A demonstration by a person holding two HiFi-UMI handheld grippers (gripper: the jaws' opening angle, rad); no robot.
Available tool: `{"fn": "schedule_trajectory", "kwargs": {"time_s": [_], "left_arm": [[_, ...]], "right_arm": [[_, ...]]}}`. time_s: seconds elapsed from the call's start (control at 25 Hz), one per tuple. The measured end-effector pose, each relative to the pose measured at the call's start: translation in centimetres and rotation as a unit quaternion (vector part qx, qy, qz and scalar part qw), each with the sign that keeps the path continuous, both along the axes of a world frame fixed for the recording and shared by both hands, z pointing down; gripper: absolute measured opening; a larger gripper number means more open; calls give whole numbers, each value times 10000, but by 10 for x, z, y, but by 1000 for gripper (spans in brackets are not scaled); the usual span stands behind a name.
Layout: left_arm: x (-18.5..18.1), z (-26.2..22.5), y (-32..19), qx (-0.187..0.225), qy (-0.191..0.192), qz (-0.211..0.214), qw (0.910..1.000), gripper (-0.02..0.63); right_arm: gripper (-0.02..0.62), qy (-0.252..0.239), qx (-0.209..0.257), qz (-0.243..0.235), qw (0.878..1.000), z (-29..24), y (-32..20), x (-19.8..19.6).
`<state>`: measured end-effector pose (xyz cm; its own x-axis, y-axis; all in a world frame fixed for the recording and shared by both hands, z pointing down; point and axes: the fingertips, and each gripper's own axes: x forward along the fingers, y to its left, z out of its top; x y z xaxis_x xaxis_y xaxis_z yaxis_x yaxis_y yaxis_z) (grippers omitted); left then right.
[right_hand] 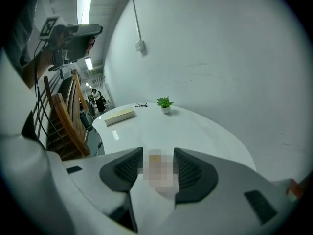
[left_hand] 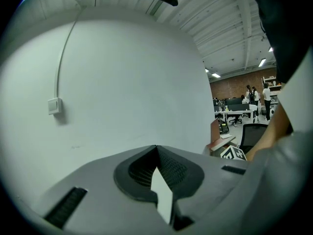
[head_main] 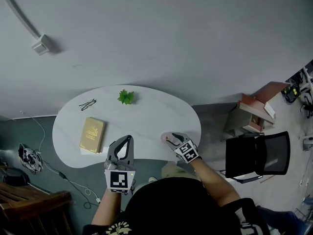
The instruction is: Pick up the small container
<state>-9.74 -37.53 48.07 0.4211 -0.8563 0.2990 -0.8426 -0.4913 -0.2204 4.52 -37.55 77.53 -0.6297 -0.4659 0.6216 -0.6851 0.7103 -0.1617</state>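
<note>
The small pale pinkish container (head_main: 165,137) stands near the front right edge of the white table (head_main: 146,116). My right gripper (head_main: 171,139) reaches onto it from that edge. In the right gripper view the container (right_hand: 159,173) fills the gap between the two dark pads (right_hand: 191,169), and my right gripper (right_hand: 159,153) is shut on it, with its base on the tabletop. My left gripper (head_main: 128,140) hovers at the table's front edge, left of the container, jaws shut and empty. In the left gripper view, the left gripper (left_hand: 156,148) points at a bare wall.
A tan book (head_main: 92,134) lies at the table's left, glasses (head_main: 88,104) behind it, and a small green plant (head_main: 125,97) at the back. A black chair (head_main: 257,153) and cardboard boxes (head_main: 254,114) stand to the right. Wooden furniture (head_main: 29,204) is at the lower left.
</note>
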Motion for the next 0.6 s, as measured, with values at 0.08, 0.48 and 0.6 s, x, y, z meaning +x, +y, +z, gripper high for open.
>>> {"fn": "schedule_trajectory", "kwargs": {"time_s": [0.08,0.48,0.6], "left_arm": [[-4,1,-2,-10,-12,-85,10000,5],[-25,8,-3,-57,-213,-453,9987,5],[-29,13,0,-173,-207,-533,9982,5]], "right_arm": [[208,6,-8,-66,10000,9,-4,-4],[158,171,-33,-576,9982,29,-8,-24],[160,321,60,-747,9967,28,-7,-29]]}}
